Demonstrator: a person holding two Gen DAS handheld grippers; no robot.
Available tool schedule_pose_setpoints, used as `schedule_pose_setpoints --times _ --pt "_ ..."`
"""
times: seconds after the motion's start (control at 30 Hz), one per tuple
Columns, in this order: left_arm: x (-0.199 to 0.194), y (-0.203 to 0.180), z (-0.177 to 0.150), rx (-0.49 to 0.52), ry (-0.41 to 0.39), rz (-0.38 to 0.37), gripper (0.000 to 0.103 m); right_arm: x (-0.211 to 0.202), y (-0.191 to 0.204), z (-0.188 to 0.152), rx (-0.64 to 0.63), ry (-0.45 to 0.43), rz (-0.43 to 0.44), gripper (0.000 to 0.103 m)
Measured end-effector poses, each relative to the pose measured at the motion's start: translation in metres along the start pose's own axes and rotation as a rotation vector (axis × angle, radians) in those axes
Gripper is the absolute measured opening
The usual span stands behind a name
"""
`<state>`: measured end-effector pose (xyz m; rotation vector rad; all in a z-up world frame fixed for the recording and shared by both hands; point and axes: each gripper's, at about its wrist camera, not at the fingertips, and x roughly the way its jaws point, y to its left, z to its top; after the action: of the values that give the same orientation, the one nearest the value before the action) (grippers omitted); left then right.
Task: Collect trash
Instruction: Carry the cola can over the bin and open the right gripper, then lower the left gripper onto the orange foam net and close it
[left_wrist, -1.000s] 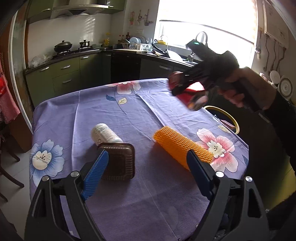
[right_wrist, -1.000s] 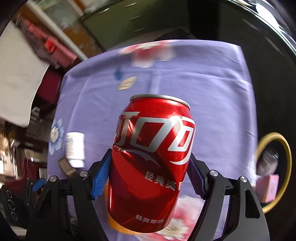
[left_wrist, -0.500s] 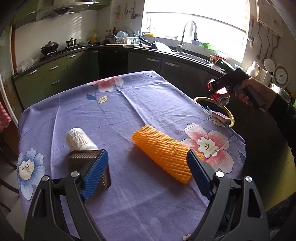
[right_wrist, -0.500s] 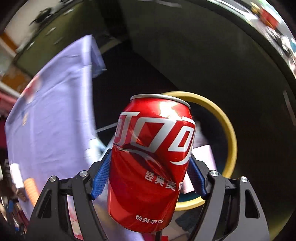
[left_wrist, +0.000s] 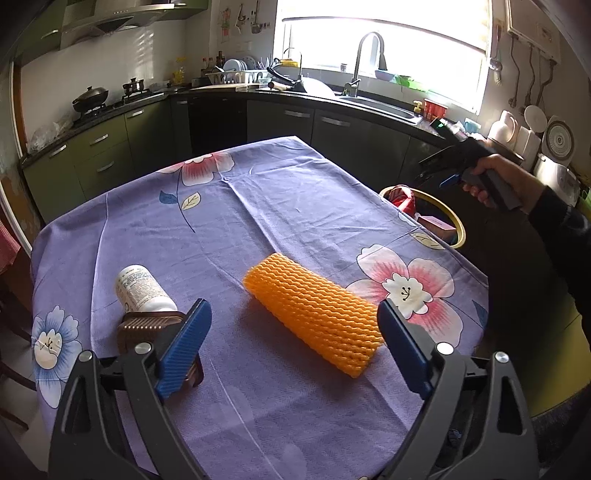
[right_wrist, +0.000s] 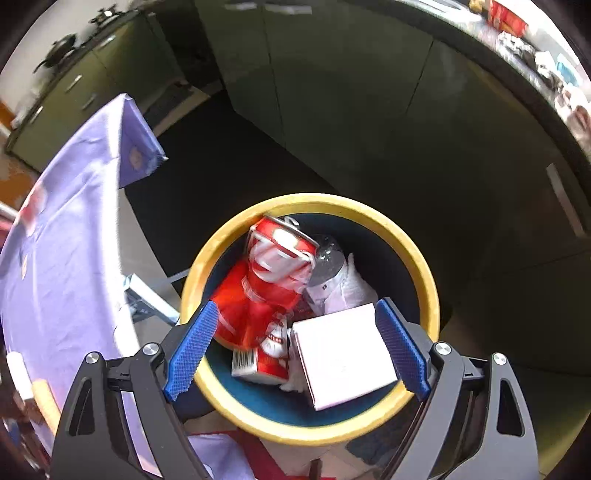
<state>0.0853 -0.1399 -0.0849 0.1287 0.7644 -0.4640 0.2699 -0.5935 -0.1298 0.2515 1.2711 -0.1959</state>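
The right gripper (right_wrist: 297, 347) hung with its blue pads spread wide and nothing between them, directly above the yellow-rimmed bin (right_wrist: 421, 258). Inside the bin, ahead of the left pad, the red can (right_wrist: 273, 266) lay tilted and motion-blurred, so its white lettering could not be read. A pale square box (right_wrist: 343, 358) sat just inside the right pad, a red-and-white carton (right_wrist: 264, 360) with a barcode lay beside it, and a clear bottle (right_wrist: 327, 258) was partly buried behind them.

The left gripper (left_wrist: 293, 343) was likewise spread and empty, low over the purple floral tablecloth (left_wrist: 258, 206). Between its fingers and just ahead lay the orange foam net sleeve (left_wrist: 314, 314). The left pad hid much of a brown ribbed container (left_wrist: 147, 326), and beyond that a white bottle (left_wrist: 142, 290) lay on its side, its label print too small to read. Farther off to the right, the table edge cut off most of the bin.
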Motion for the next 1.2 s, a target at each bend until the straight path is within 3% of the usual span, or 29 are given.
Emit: schedule_pose_setpoints --times 0.13,0.43,0.8,1.07,1.2 --pt "0.007 -0.008 0.002 -0.015 0.023 0.002 0.088 -0.030 0.009 -0.030 -0.056 -0.041 0.060 0.086" --pt "0.037 -0.035 0.009 -0.059 0.069 0.053 0.092 -0.064 0.035 -0.088 -0.178 -0.095 0.109 0.086" --pt "0.076 -0.049 0.002 -0.062 0.141 0.110 0.092 -0.068 0.056 -0.129 -0.261 -0.133 0.147 0.086" --pt "0.090 -0.054 0.000 -0.041 0.182 0.109 0.068 -0.061 0.059 -0.140 -0.284 -0.131 0.170 0.086" --pt "0.094 -0.059 0.000 -0.025 0.192 0.084 0.042 -0.061 0.060 -0.143 -0.285 -0.133 0.183 0.086"
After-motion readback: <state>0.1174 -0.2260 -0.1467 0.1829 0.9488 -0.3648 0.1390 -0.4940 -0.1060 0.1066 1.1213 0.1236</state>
